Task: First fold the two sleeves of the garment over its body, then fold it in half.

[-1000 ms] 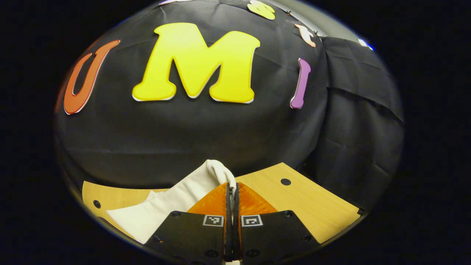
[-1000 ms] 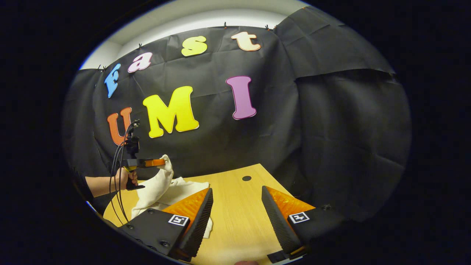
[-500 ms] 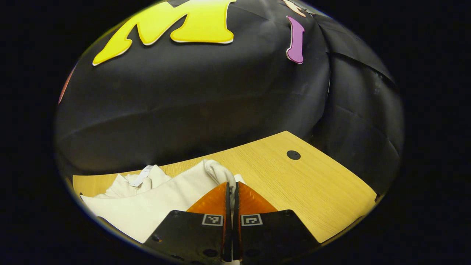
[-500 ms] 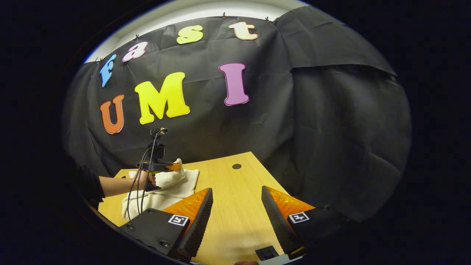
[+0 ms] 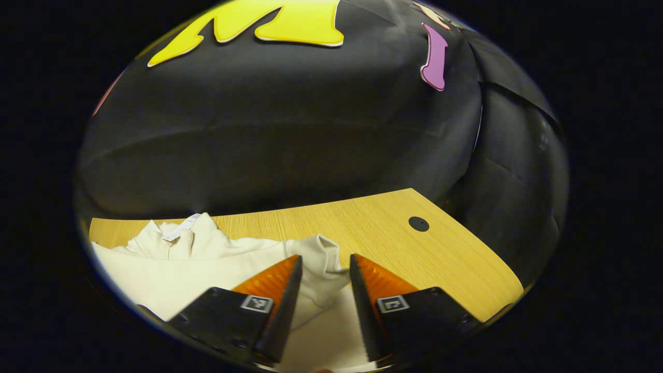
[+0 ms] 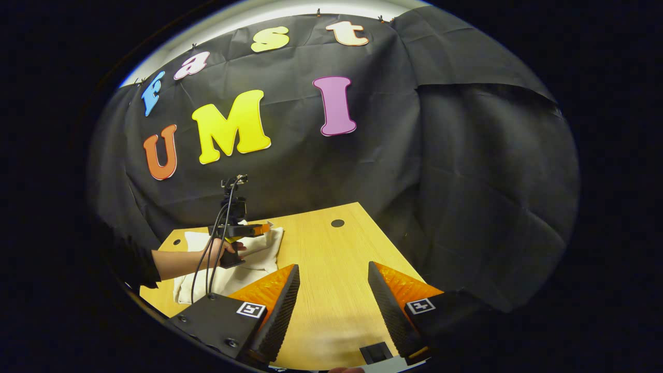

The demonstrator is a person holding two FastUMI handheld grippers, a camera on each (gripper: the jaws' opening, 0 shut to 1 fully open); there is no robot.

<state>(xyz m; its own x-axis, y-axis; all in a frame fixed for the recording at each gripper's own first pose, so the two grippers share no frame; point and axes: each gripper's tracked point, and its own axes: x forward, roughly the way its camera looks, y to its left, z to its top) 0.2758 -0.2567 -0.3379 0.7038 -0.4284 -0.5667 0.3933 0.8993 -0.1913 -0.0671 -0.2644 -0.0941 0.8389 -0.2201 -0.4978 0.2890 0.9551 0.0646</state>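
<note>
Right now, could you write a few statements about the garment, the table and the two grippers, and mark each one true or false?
1. The left gripper is open, with the sleeve cuff lying between its fingers. True.
2. The right gripper is clamped on the garment. False: it is open over bare table, with the garment off to one side.
3. The garment is cream coloured and lies on a wooden table. True.
4. A white tag shows at the garment's collar. True.
5. The table has no holes. False: a dark round hole shows near its far corner.
</note>
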